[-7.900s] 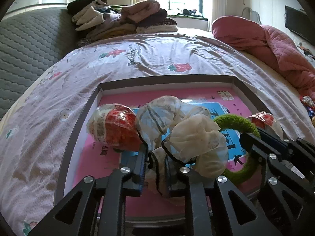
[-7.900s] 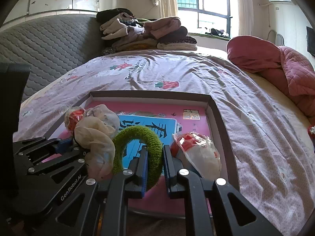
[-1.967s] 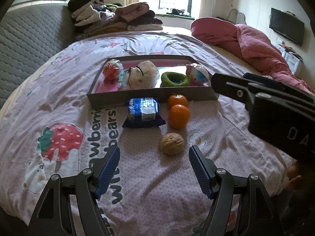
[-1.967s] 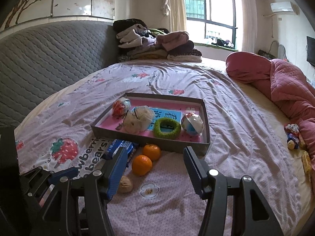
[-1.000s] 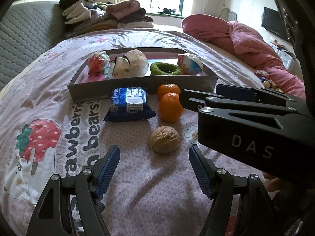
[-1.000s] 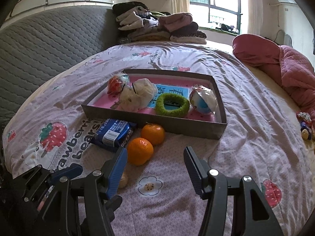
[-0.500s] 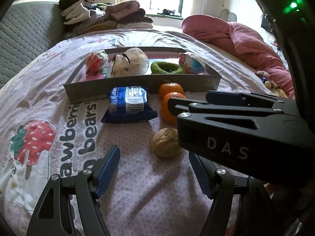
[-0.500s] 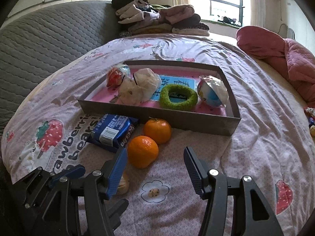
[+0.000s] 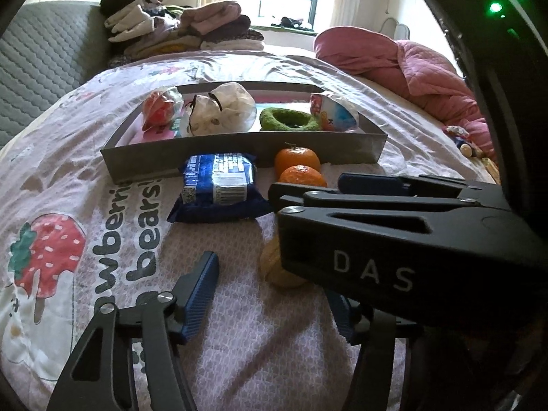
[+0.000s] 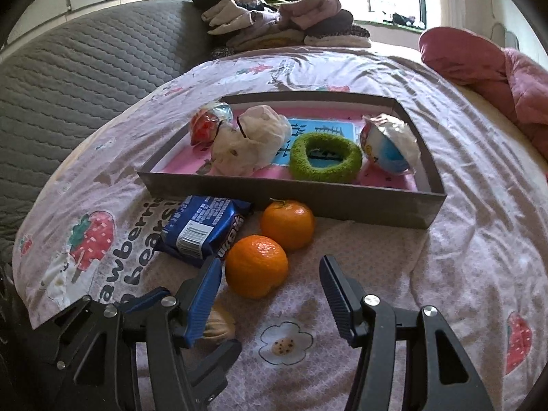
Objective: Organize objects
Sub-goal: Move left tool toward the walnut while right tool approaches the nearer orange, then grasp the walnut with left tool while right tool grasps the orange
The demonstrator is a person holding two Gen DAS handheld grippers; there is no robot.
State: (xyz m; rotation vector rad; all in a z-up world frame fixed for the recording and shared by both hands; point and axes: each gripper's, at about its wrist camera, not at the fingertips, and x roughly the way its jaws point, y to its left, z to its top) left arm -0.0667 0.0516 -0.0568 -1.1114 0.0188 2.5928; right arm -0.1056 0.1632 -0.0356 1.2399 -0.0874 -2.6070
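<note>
On the bedsheet a walnut (image 9: 274, 269) lies between the fingers of my left gripper (image 9: 270, 284). Its jaws are closing and the left pad stands clear of the nut; the right pad is hidden behind my right gripper's body. My right gripper (image 10: 270, 260) is open, its fingertips either side of the near orange (image 10: 257, 265) without pressing it. A second orange (image 10: 287, 224) and a blue snack pack (image 10: 202, 229) lie against the grey tray (image 10: 291, 202). The tray holds two wrapped balls, a white bag and a green ring (image 10: 325, 157).
Folded clothes (image 10: 284, 20) are stacked at the head of the bed by the grey quilted headboard (image 10: 85, 68). A pink quilt (image 9: 411, 65) lies bunched at the right, with small toys (image 9: 462, 137) near the bed's right edge.
My left gripper's jaws have narrowed around the walnut. My right gripper has come down and closer to the near orange, and its body now hides part of the walnut in the left wrist view.
</note>
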